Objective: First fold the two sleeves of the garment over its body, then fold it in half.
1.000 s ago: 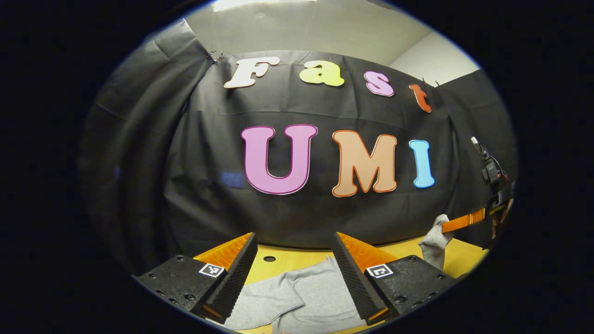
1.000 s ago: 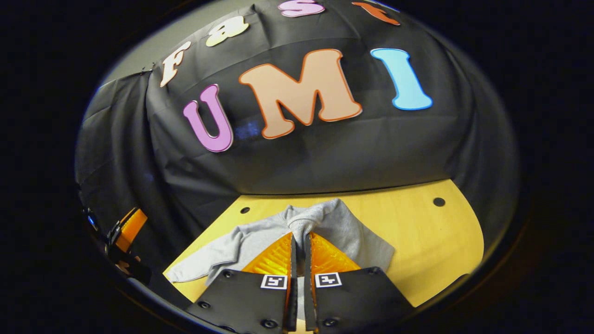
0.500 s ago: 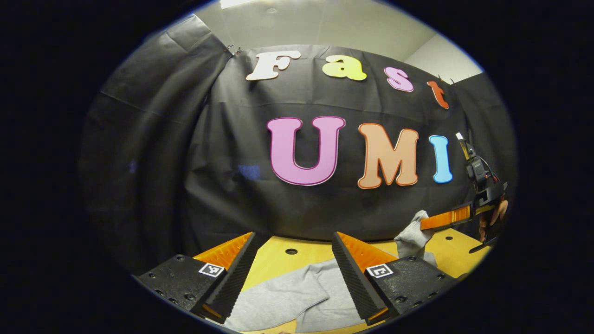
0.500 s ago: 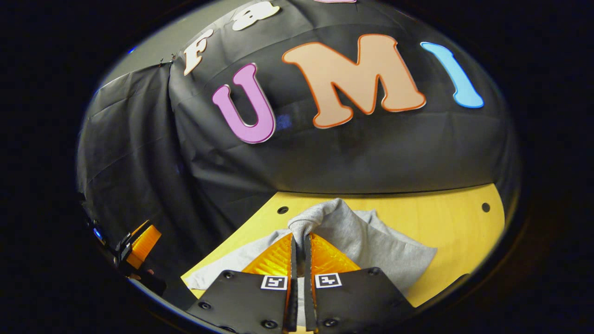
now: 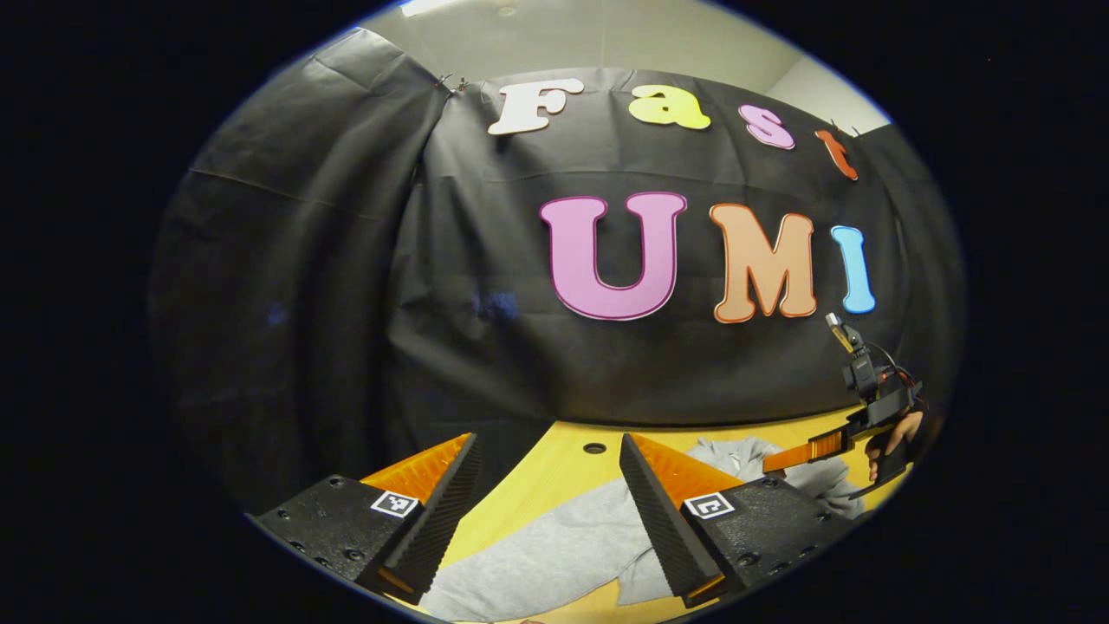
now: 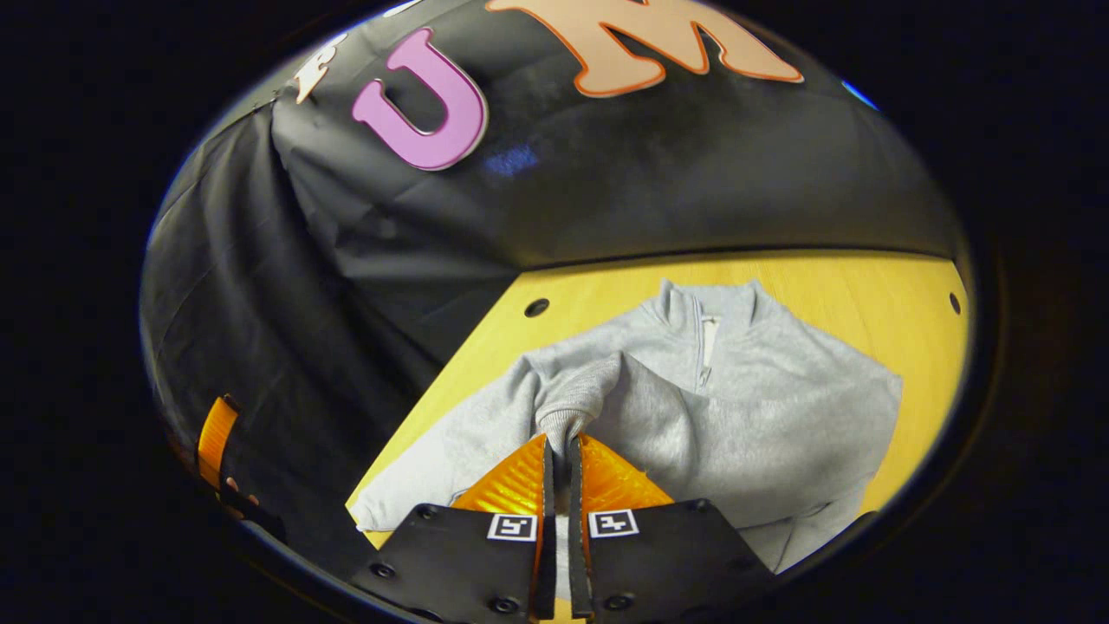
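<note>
First sleeve fold: your right gripper [image 6: 560, 446], jaws clamped on the sleeve cuff [image 6: 567, 407], holds it over the garment [image 6: 745, 390] body. Your left gripper [image 5: 550, 455] hangs wide open, empty. Next, release the cuff flat.

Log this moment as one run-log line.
right gripper: shut on ribbed cuff of grey zip-neck sweatshirt, over its body | left gripper: open, above sweatshirt | yellow wooden table | step: sleeve fold

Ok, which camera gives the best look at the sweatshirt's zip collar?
The right gripper view: the collar faces the camera, zip visible, on the grey sweatshirt. The left gripper view catches just rumpled grey fabric between its claw fingers.
</note>
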